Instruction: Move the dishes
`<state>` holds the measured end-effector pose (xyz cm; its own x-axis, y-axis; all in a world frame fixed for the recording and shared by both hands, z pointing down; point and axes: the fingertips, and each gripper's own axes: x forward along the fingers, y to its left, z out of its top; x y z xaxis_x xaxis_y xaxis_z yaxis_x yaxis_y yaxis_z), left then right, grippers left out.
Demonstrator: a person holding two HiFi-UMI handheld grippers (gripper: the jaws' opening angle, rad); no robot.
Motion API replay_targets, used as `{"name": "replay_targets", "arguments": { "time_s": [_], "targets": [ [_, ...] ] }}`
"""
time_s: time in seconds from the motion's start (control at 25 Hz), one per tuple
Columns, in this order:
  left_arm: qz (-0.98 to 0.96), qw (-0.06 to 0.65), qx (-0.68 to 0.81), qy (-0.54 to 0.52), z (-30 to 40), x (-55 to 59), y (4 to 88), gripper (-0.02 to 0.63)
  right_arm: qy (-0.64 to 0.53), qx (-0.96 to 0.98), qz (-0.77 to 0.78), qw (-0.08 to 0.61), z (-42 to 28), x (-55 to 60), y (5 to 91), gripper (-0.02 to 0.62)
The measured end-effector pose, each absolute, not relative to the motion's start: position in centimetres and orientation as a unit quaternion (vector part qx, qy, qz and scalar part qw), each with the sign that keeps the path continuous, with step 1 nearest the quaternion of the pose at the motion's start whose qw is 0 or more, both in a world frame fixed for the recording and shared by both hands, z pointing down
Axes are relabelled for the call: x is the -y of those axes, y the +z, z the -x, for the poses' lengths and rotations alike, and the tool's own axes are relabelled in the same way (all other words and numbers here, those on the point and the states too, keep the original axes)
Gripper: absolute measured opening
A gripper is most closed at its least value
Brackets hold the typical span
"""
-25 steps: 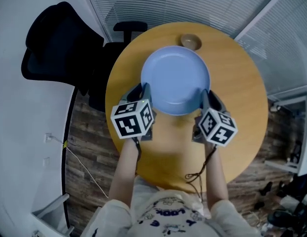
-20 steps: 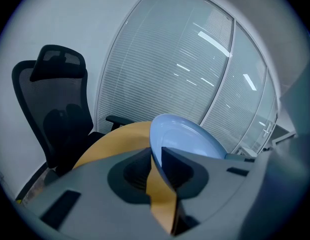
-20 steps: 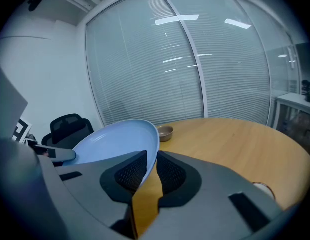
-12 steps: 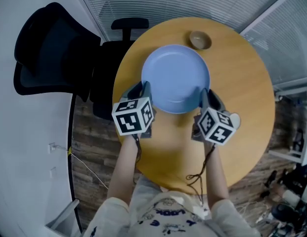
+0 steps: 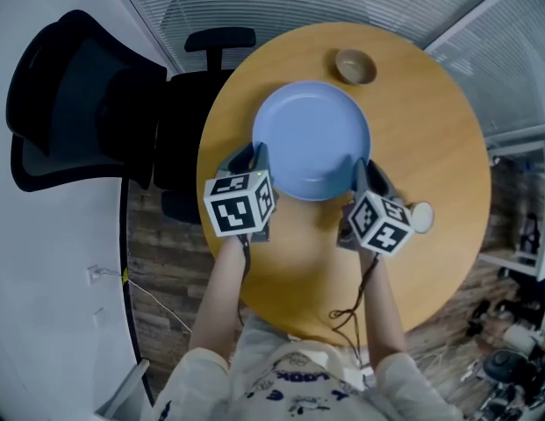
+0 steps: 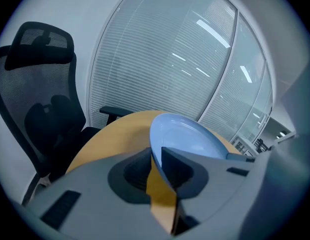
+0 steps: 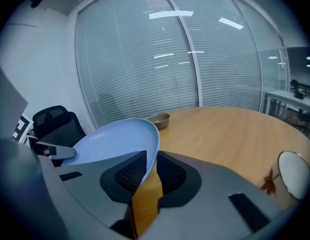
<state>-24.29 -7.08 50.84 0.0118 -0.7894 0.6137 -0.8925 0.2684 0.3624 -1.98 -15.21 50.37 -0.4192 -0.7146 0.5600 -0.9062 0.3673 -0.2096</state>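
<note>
Two grippers, one load. Left gripper (image 6: 155, 159) and right gripper (image 7: 151, 166) are each clamped on opposite rims of the blue plate (image 5: 311, 139), held above the round wooden table (image 5: 430, 130).

Change: the brown bowl (image 5: 354, 66), earlier at the plate's far edge, now sits apart. A small white round object (image 5: 421, 217) has appeared beside the right gripper.

Judgement: carry under way, set-down pending.

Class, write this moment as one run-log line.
left gripper shut on blue plate rim | right gripper shut on opposite rim | brown bowl on table
</note>
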Motion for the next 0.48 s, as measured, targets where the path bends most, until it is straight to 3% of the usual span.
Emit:
{"name": "replay_targets", "arguments": {
  "time_s": [0.48],
  "targets": [
    [-0.597,0.401,0.689,0.092,26.1,8.9,54.7,0.062,0.255,0.792,-0.512,0.211,3.5,16.6,53.7,0.063]
  ]
}}
